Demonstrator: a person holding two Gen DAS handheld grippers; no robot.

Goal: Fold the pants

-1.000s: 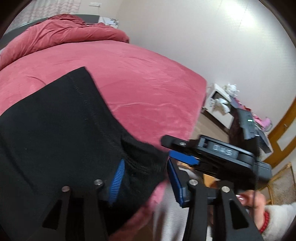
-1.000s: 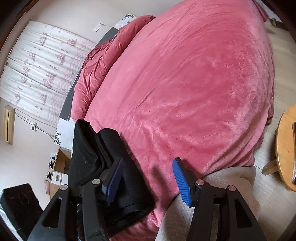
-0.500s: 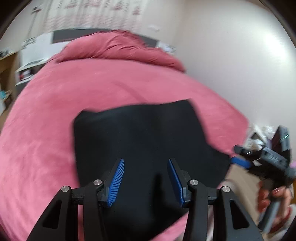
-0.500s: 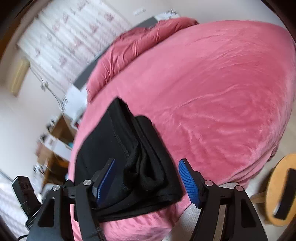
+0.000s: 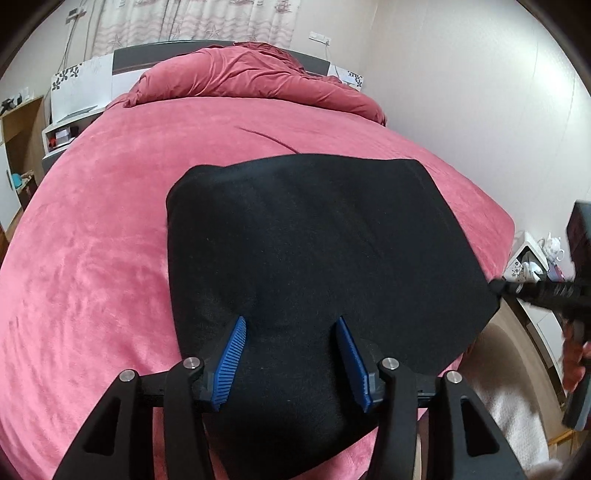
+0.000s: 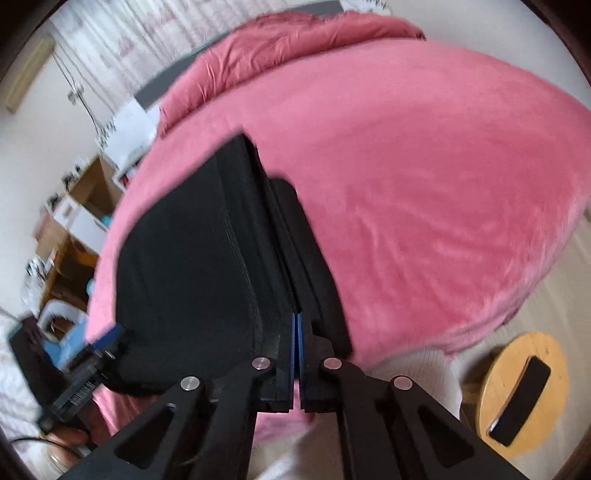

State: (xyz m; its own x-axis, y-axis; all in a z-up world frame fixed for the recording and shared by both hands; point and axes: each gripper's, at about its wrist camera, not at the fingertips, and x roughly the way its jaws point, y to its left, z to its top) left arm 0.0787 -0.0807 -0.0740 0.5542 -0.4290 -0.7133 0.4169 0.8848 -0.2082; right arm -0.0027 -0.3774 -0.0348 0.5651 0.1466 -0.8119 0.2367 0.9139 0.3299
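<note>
The black pants [image 5: 314, 251] lie folded into a flat, roughly rectangular stack on the near part of the bed [image 5: 92, 240], close to its foot edge. In the left wrist view the stack spreads wider than deep, its broad side running across the bed and its far edge facing the bunched duvet [image 5: 251, 77] at the head. In the right wrist view the pants [image 6: 192, 258] show several stacked layers along one side, that layered edge running away from the camera toward the head of the bed.

The bed is covered in a pink plush blanket [image 6: 424, 177]. Patterned curtains [image 5: 177, 22] hang behind the headboard, low shelves with small items stand along one wall, and a round wooden stool [image 6: 524, 387] carrying a dark oblong object [image 6: 519, 398] stands on the floor by the foot of the bed.

The left gripper [image 5: 291, 362] hovers over the near edge of the pants with its blue pads well apart, clasping nothing. The right gripper [image 6: 296, 339] has its pads pressed together at the layered edge of the pants; whether cloth is pinched between them cannot be told.
</note>
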